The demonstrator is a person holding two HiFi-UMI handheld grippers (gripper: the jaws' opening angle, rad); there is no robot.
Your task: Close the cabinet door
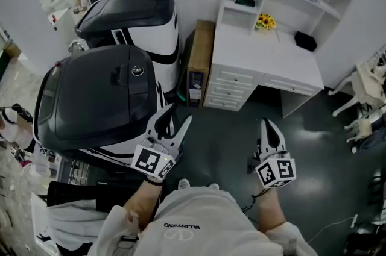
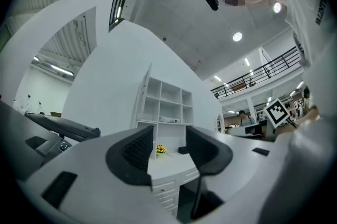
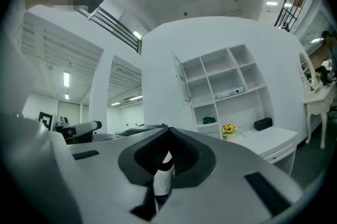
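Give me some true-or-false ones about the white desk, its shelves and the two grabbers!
1. The left gripper has its jaws apart and holds nothing. True.
2. The flowers on the desk are red. False: they are yellow.
3. The cabinet door at the top of the shelves stands open. True.
4. The right gripper is grabbing that door. False: it is well away from the shelves, with its jaws together and nothing in them.
5. A black box sits on the desk. True.
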